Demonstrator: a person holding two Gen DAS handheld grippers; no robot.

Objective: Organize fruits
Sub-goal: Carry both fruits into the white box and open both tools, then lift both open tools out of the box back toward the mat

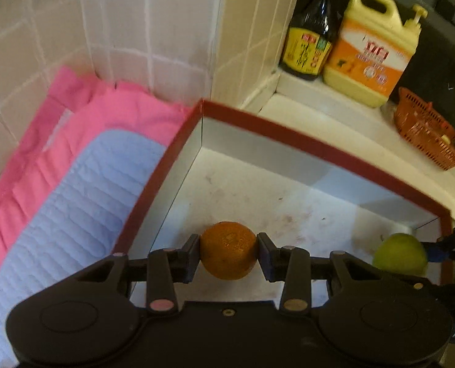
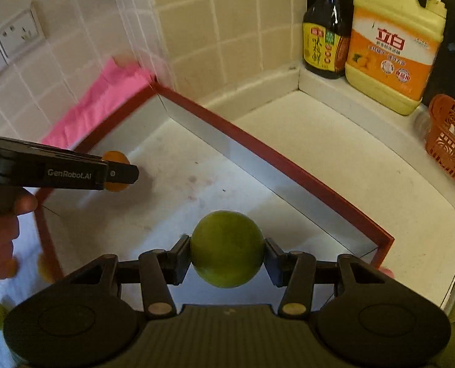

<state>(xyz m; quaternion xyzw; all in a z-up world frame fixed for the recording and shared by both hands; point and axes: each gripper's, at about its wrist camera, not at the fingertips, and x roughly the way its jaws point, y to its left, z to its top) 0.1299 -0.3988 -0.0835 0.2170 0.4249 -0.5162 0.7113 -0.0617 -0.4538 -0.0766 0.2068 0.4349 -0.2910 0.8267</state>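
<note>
The left tongs [image 1: 228, 251] are clenched on an orange [image 1: 228, 250] at the lower centre of the left wrist view, held above the white floor of a red-rimmed box [image 1: 288, 136]. The right tongs [image 2: 227, 250] grasp a green fruit [image 2: 227, 248] at the lower centre of the right wrist view, over the same box. A soy sauce bottle [image 2: 325, 33] and a detergent jug [image 2: 393, 46] stand at upper right on the tabletop [image 2: 334, 153], with pink cloth [image 1: 104, 116] at left.
</note>
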